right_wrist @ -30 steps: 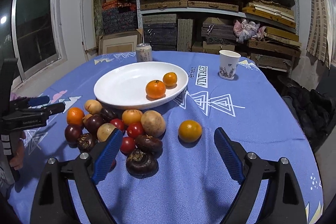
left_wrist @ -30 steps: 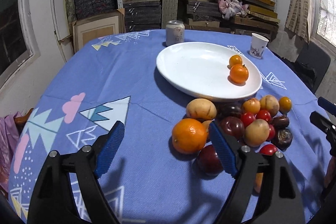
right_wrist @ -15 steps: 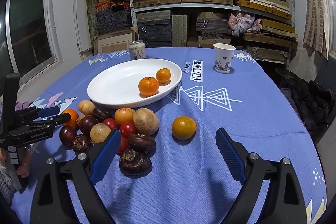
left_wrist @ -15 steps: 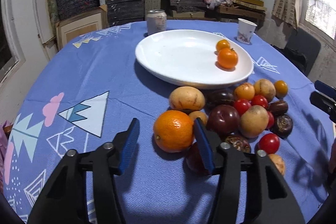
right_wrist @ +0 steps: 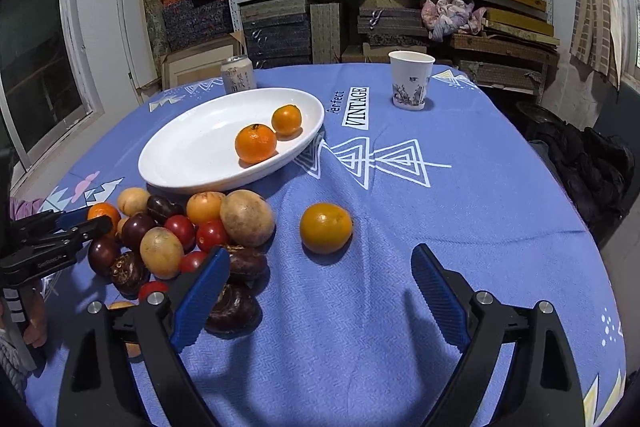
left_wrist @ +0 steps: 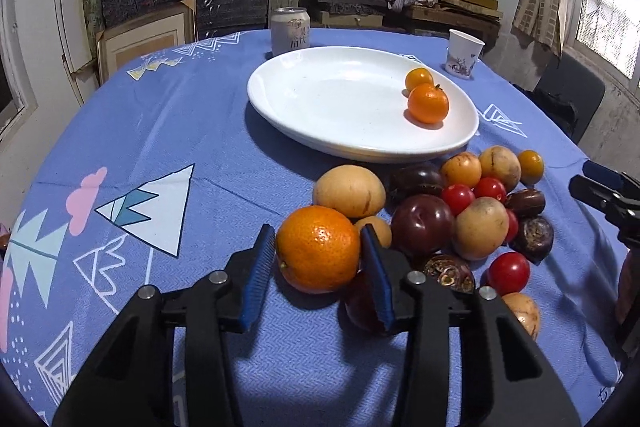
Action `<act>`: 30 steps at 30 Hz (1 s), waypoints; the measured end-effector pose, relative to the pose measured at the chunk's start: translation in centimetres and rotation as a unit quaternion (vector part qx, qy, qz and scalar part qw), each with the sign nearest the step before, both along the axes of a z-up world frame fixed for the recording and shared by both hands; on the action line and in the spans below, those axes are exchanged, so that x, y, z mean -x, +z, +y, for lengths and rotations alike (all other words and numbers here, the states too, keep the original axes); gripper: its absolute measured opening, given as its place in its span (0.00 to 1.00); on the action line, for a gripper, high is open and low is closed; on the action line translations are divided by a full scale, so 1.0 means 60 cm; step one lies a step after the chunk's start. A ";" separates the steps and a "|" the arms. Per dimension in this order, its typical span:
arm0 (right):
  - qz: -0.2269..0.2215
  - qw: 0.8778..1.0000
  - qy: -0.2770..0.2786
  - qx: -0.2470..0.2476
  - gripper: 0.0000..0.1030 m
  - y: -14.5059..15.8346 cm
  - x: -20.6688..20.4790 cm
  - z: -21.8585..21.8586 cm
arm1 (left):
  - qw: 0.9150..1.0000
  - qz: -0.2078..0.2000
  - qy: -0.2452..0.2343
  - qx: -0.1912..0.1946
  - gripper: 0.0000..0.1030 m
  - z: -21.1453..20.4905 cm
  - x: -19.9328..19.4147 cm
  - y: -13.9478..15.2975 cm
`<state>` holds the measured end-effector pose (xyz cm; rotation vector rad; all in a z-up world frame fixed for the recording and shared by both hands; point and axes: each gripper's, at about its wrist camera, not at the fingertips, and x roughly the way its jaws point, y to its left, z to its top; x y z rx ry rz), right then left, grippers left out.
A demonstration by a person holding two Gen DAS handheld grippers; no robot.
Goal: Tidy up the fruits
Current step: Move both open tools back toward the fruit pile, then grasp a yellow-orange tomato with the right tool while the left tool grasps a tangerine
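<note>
Blue patterned tablecloth [left_wrist: 200, 131] covers the table. White oval plate [left_wrist: 320, 99] sits mid-table, long axis running L-R in left wrist view; 2 small oranges in it at its right end, the nearer one [left_wrist: 428, 103] just in front of the smaller one [left_wrist: 419, 79], about touching.

Fruit pile [left_wrist: 460, 211] just in front of the plate, on the cloth: tan round fruits, dark plums, red cherry tomatoes, brown wrinkled ones, all packed tight.

Left gripper [left_wrist: 318, 251]: jaws narrowed, blue pads either side of the big orange [left_wrist: 318, 247] at the pile's near-left edge; both pads look to be touching its sides. Orange sits on the cloth, round, so no clear long axis; stem dimple faces lower left.

Right gripper [right_wrist: 320, 283]: jaws wide apart, holding nothing, over bare cloth. Lone orange [right_wrist: 326, 228] lies ahead of the gap, apart from the pile w/ cloth between.

Paper cup [right_wrist: 411, 79] & drinks can [left_wrist: 291, 31] upright beyond the plate.
</note>
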<state>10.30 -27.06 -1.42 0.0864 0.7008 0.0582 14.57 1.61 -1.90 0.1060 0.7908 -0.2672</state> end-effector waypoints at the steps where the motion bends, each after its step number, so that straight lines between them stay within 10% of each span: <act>1: 0.001 1.000 0.001 0.006 0.90 -0.001 -0.007 0.000 | 1.000 0.000 0.002 0.000 0.42 0.001 0.001 0.000; 6: 0.014 1.000 0.005 0.010 0.84 -0.009 -0.052 -0.008 | 1.000 -0.009 0.006 -0.006 0.42 0.001 0.006 0.004; 14: 0.060 0.997 0.028 0.031 0.41 -0.043 -0.078 0.008 | 1.000 -0.005 0.008 -0.008 0.42 0.003 0.005 0.003; 25: 0.036 0.999 0.034 0.021 0.32 -0.023 -0.070 0.007 | 1.000 0.000 0.016 0.003 0.42 0.012 -0.009 -0.008; 30: 0.028 0.998 0.054 -0.033 0.10 0.029 -0.107 0.012 | 0.998 -0.029 0.049 0.013 0.42 0.016 -0.042 0.036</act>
